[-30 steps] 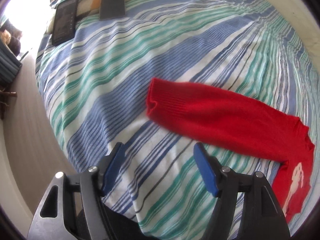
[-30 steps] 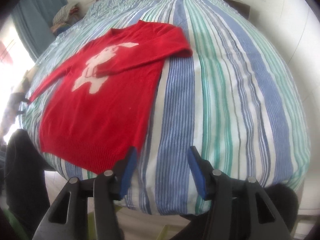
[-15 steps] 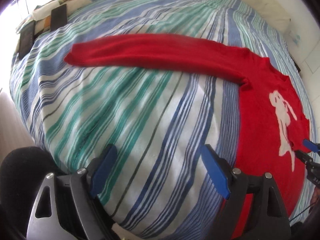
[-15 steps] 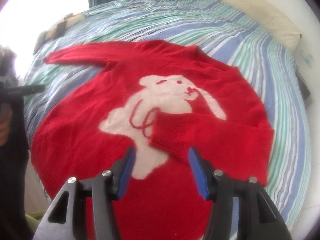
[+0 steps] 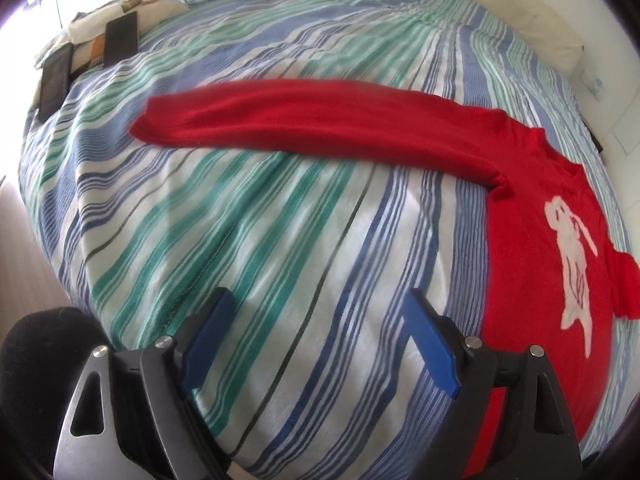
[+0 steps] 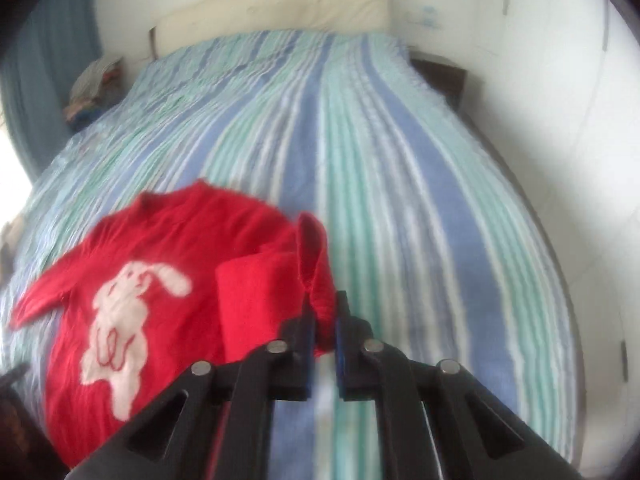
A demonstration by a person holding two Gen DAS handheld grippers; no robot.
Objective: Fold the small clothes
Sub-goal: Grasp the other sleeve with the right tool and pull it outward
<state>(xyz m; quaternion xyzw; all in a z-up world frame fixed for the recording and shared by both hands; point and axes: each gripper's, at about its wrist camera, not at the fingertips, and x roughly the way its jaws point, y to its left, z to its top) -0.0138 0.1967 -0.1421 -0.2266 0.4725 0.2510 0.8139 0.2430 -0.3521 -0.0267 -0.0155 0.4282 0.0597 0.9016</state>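
Note:
A small red sweater (image 5: 532,240) with a white rabbit lies on the striped bedspread (image 5: 260,232). In the left wrist view one sleeve (image 5: 304,120) stretches out to the left, flat on the bed. My left gripper (image 5: 320,332) is open and empty, above bare bedspread near the bed's edge, left of the sweater's body. In the right wrist view the sweater (image 6: 160,280) lies at lower left. My right gripper (image 6: 322,320) is shut on the sweater's other sleeve (image 6: 316,268) and holds it lifted above the body. That view is blurred.
Two dark flat devices (image 5: 120,38) and a patterned pillow (image 5: 156,8) lie at the bed's far left corner. A headboard cushion (image 6: 280,12) and white wall stand beyond the bed. A dark bedside table (image 6: 440,76) is at the right. Clothes (image 6: 94,84) are piled at the far left.
My right gripper has shut on the folded-over sleeve and lifted it, swinging toward the right. My left gripper stayed open and shifted only slightly.

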